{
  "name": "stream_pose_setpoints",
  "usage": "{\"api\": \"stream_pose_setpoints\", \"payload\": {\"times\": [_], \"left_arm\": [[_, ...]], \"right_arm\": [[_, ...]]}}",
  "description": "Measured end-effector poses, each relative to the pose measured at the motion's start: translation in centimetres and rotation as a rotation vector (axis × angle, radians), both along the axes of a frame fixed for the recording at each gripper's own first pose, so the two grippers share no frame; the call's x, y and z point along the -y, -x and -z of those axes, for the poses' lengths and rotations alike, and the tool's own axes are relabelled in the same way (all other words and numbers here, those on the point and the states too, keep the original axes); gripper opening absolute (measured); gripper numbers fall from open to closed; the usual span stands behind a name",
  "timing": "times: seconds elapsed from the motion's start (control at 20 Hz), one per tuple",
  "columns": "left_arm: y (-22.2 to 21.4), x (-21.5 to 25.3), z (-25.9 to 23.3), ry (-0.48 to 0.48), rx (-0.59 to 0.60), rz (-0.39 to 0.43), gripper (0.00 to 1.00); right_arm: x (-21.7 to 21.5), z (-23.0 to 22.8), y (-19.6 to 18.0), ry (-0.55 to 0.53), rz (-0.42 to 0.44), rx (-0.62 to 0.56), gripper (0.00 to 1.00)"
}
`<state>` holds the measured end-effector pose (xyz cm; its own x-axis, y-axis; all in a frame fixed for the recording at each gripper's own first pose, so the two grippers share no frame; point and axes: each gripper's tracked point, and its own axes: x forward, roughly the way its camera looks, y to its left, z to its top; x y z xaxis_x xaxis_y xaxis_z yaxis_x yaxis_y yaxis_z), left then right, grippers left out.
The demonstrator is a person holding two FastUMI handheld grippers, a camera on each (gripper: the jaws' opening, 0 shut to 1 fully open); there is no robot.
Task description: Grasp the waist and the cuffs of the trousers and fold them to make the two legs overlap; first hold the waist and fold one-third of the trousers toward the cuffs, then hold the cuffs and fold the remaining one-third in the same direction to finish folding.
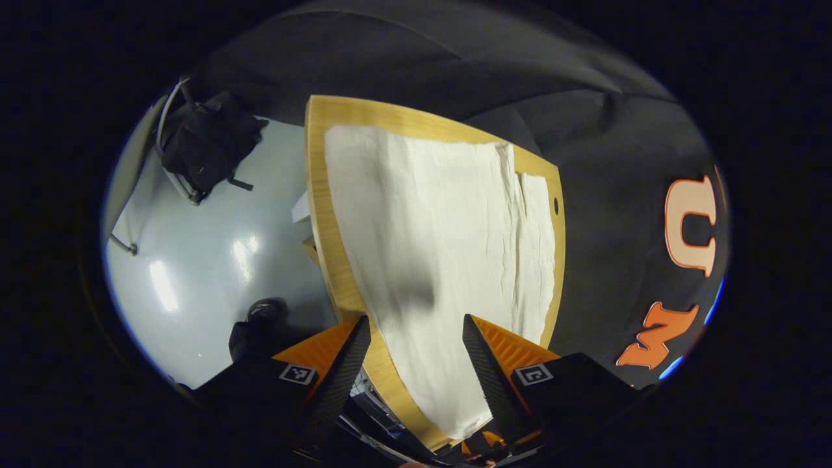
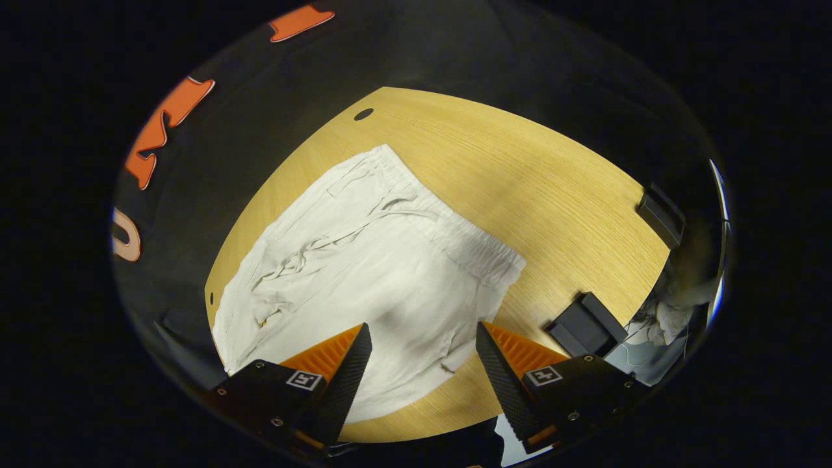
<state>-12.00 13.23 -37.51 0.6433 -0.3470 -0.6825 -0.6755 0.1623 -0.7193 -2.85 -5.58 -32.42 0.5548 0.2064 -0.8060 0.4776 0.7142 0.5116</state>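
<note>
In the left gripper view, nearest: left gripper [image 1: 416,338] held above the table edge, fingers spread wide with nothing between them, small square black-and-white marker tags on each finger base, no legible writing. Just beyond, pale cream, wrinkled cloth trousers [image 1: 442,260] lying flat on the light wooden table [image 1: 318,195], legs stretching away toward the far edge, a lengthwise fold ridge on the right side. Left of the table, glossy grey floor [image 1: 195,260]; farther off, a black bag on a metal frame [image 1: 208,140]. Behind everything, black cloth wall [image 1: 455,58].

In the right gripper view, nearest: right gripper [image 2: 422,344] hovering over the trousers [image 2: 364,260], fingers likewise wide apart and empty. Past them, gathered elastic waistband [image 2: 461,237] with a drawstring [image 2: 351,231] trailing across the fabric. Right of the garment, a dark block-shaped fixture [image 2: 585,322] on the table [image 2: 552,188], another [image 2: 660,214] at the far edge.
</note>
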Motion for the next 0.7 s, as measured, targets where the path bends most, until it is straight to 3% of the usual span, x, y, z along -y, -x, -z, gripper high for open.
{"api": "stream_pose_setpoints", "payload": {"times": [0.25, 0.45, 0.55, 0.7], "left_arm": [[-3.2, 0.8, 0.4, -0.101, 0.025, 0.059, 0.94], [-6.1, 1.3, 0.2, -0.091, 0.056, 0.032, 0.89], [-6.9, 1.5, 0.5, -0.094, 0.067, 0.027, 0.78], [-8.0, 1.3, 1.7, -0.121, 0.070, 0.037, 0.46]], "right_arm": [[0.7, 1.5, -0.3, 0.003, 0.027, -0.026, 0.97], [0.4, 2.4, -0.5, -0.010, 0.032, -0.041, 0.98], [0.3, 2.7, -0.5, -0.013, 0.039, -0.045, 0.98], [0.6, 3.5, -1.3, -0.021, 0.065, -0.050, 0.97]]}}
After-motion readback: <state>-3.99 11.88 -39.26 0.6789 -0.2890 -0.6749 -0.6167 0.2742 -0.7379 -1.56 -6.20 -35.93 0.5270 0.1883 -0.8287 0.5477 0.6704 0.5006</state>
